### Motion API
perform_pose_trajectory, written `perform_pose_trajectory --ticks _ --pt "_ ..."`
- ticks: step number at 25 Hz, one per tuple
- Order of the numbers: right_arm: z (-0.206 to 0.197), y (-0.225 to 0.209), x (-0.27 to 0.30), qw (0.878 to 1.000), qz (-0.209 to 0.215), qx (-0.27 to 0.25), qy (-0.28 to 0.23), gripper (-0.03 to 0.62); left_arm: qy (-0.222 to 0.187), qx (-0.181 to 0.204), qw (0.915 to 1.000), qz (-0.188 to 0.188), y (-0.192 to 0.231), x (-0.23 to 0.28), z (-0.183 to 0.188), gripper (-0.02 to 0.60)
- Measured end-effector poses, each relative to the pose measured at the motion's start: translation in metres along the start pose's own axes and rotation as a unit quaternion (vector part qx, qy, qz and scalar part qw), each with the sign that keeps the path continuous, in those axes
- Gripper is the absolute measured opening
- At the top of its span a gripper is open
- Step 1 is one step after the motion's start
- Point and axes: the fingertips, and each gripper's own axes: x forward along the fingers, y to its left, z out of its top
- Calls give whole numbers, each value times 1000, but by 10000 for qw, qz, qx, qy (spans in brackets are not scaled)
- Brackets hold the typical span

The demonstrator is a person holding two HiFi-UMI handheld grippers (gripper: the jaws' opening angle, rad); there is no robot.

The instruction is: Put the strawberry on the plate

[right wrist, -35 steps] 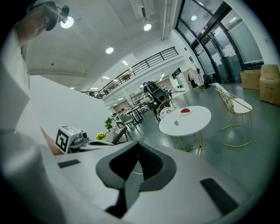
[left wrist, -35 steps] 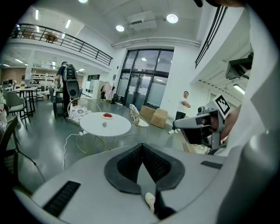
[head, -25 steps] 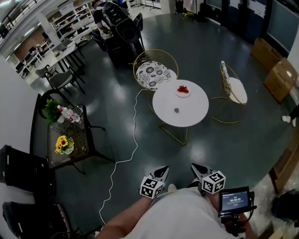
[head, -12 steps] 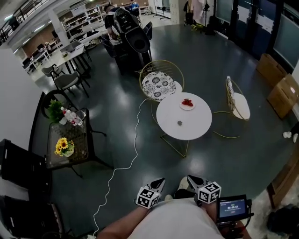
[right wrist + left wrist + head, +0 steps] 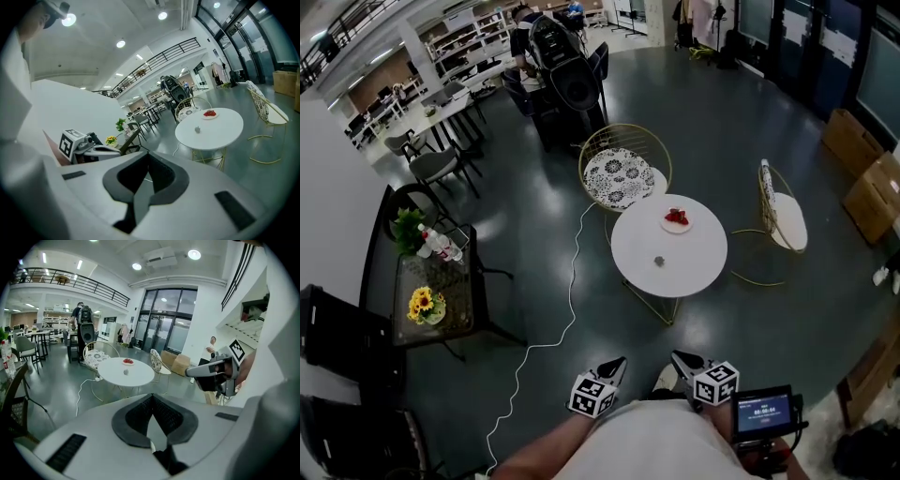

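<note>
Looking down through the head camera, I have both grippers low at the near edge, close against the person's body and well apart from the work. The left gripper [image 5: 617,362] is clenched: in its own view the two dark pads meet at their tips with nothing between them. The right gripper [image 5: 678,356] is the same, tips closed together and empty. Both point toward the far side of the room.

The round white table [image 5: 698,258] stands on the dark floor, far from both grippers and a little to the right. The plate [image 5: 676,228] sits near the table's far edge, and the strawberry [image 5: 676,217] shows as a red heap lying on it. Nearer the table's middle lies a small grey thing [image 5: 658,261], too small for me to identify.

A gold wire chair with a patterned cushion [image 5: 619,173] stands just beyond the table at its far left, and a second gold chair [image 5: 783,220] is on its right. A white cable [image 5: 570,281] trails over the floor to the table's left. Far to the left, a dark side table [image 5: 455,286] carries yellow flowers [image 5: 423,302]. A small screen [image 5: 766,410] sits just right of the right gripper.
</note>
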Motion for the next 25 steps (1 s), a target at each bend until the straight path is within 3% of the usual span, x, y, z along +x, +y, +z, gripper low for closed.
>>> perform_pose_trajectory --ticks 10,25 --pt "49 -94 19 9997 -38 208 -145 8 161 192 9996 -133 12 99 60 8" --pt "86 -190 24 9985 78 399 -375 8 353 191 9986 342 50 184 101 8"
